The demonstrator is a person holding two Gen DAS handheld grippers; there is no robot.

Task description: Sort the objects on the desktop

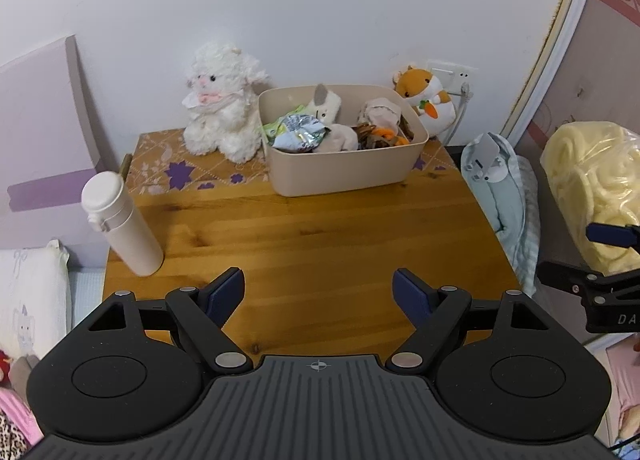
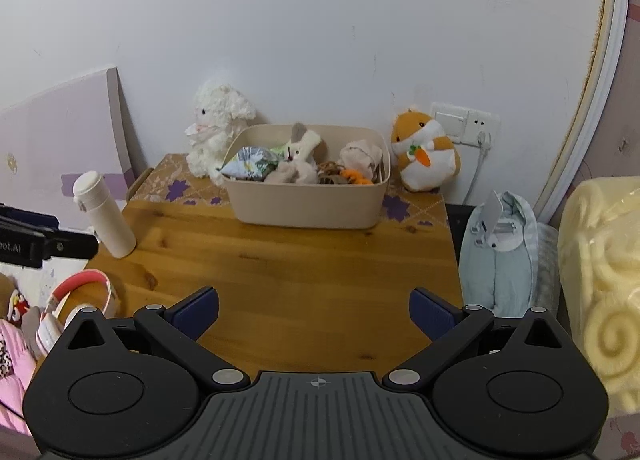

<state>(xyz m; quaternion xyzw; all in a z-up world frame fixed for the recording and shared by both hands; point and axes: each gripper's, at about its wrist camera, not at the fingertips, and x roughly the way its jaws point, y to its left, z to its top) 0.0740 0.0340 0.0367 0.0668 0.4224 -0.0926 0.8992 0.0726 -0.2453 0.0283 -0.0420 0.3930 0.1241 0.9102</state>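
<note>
Bin sits at the table's back, well beyond both grippers, full of small toys and a foil packet. Left gripper jaws wide apart, nothing between, over bare wood. Right gripper likewise apart and empty. Bottle upright at left edge. Lamb touches bin's left side; hamster just right of it.

A beige plastic bin stands upright at the wooden table's far side, holding a crumpled snack bag, soft toys and cloths.
</note>
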